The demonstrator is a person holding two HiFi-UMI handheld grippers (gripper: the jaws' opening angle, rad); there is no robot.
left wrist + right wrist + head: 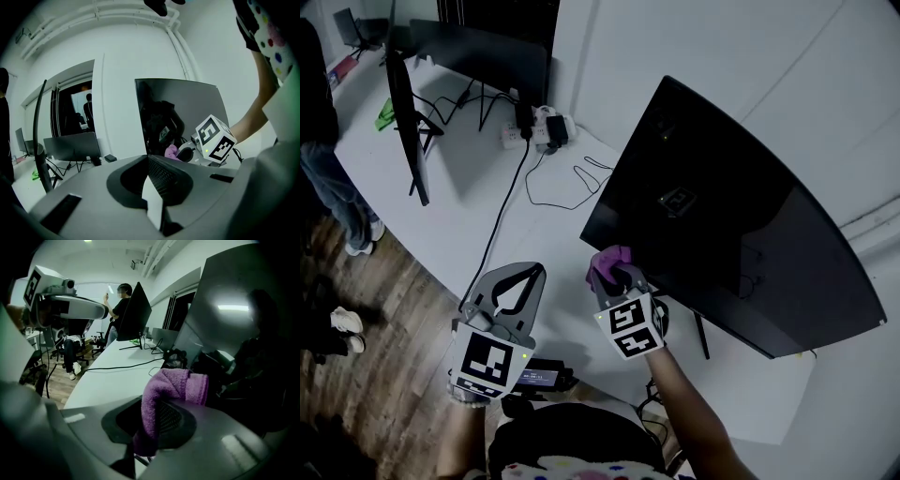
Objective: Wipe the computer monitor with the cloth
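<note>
Right tool (617,277) is clamped on a purple cloth (174,382). The cloth is pinched low between the 2 jaws, rises over them and folds toward the dark screen. From the head view, the cloth sits at the lower left corner of the monitor (741,216), just beside its bottom edge. No view settles whether cloth and glass are touching.

Left tool (532,274) has its jaws together with nothing between them. It is held over the near edge of the white table (459,202), to the left of the right tool and apart from the monitor.

The monitor stands upright on the table, its black screen turned toward the person and reflecting the tools. Beyond the left tool, a black cable (499,217) runs across the table to a power strip (540,131) near the wall. Farther left, a second monitor (405,103) stands edge-on, and a third monitor (483,52) stands at the far end of the table. A person (323,159) stands on the wooden floor (384,319) beside the far end of the table.
</note>
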